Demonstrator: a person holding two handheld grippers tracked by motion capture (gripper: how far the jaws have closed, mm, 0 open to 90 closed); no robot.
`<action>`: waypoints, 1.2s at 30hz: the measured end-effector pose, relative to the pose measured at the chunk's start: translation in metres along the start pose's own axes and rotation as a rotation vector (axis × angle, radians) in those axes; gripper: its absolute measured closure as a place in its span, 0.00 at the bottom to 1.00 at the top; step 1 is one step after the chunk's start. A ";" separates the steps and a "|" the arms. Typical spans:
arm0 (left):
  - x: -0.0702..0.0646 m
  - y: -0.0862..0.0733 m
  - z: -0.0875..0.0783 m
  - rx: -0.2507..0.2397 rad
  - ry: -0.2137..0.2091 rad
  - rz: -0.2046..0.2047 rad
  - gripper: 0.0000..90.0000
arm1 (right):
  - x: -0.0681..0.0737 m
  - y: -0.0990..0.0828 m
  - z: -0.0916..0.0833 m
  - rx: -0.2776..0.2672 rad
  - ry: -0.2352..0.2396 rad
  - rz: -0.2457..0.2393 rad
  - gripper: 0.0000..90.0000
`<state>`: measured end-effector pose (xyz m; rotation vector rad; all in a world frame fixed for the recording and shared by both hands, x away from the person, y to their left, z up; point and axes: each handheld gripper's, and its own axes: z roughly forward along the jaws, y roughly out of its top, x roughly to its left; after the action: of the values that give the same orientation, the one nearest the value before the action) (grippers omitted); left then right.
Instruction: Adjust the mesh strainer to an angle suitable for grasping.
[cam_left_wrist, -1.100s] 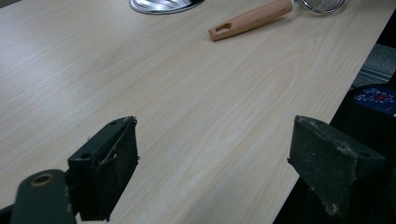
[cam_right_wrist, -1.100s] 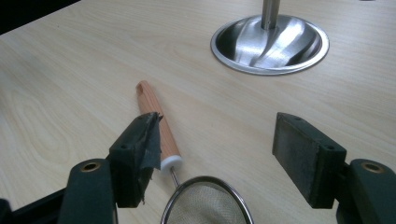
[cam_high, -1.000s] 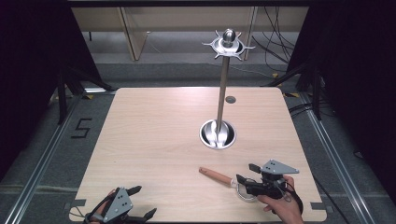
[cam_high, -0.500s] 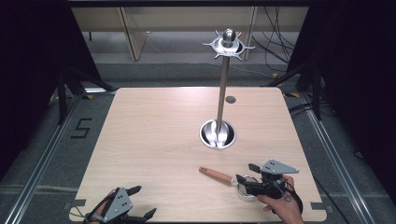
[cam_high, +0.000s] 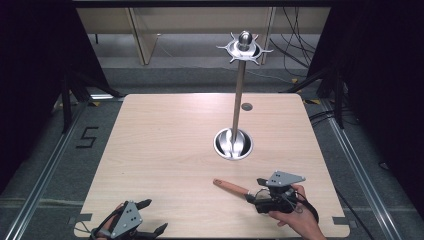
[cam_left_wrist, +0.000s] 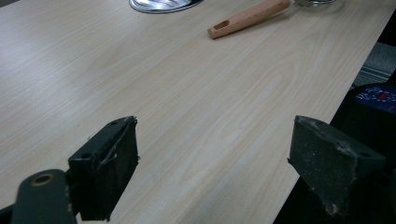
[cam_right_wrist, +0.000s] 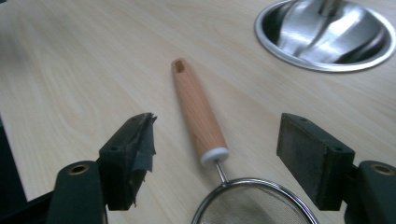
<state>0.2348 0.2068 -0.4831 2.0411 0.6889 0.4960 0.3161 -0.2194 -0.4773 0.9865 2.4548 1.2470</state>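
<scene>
A small wire-mesh strainer with a wooden handle (cam_high: 231, 187) lies flat near the table's front right. My right gripper (cam_high: 254, 196) rests behind it and points along it. In the right gripper view the handle (cam_right_wrist: 196, 109) and its wire neck lie between the jaws, and the right gripper (cam_right_wrist: 219, 133) is open, with neither pad touching it. Those jaws have just been opening. The mesh bowl (cam_right_wrist: 252, 205) sits at the bottom edge. My left gripper (cam_high: 154, 216) stands open over the front left edge, nothing in it (cam_left_wrist: 217, 140).
A tall metal stand with a round shiny base (cam_high: 233, 144) and a ring of hooks at the top (cam_high: 244, 47) rises from the table's middle right. Its base (cam_right_wrist: 327, 35) is just beyond the strainer. A small dark disc (cam_high: 246, 106) lies farther back.
The right hand has shifted only slightly beside the strainer. The strainer, the stand and the left gripper have kept their places.
</scene>
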 end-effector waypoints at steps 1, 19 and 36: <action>0.000 0.000 0.000 0.000 0.000 0.000 0.17 | 0.000 0.000 0.000 0.000 0.000 0.000 0.31; 0.000 -0.001 -0.001 0.017 -0.003 -0.021 0.17 | 0.007 0.024 0.038 0.199 -0.033 -0.138 0.43; 0.000 0.000 -0.002 0.003 0.001 -0.007 0.17 | 0.005 0.032 0.052 0.326 -0.022 -0.200 0.60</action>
<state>0.2334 0.2076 -0.4826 2.0412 0.6977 0.4926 0.3516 -0.1692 -0.4839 0.7920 2.7142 0.7871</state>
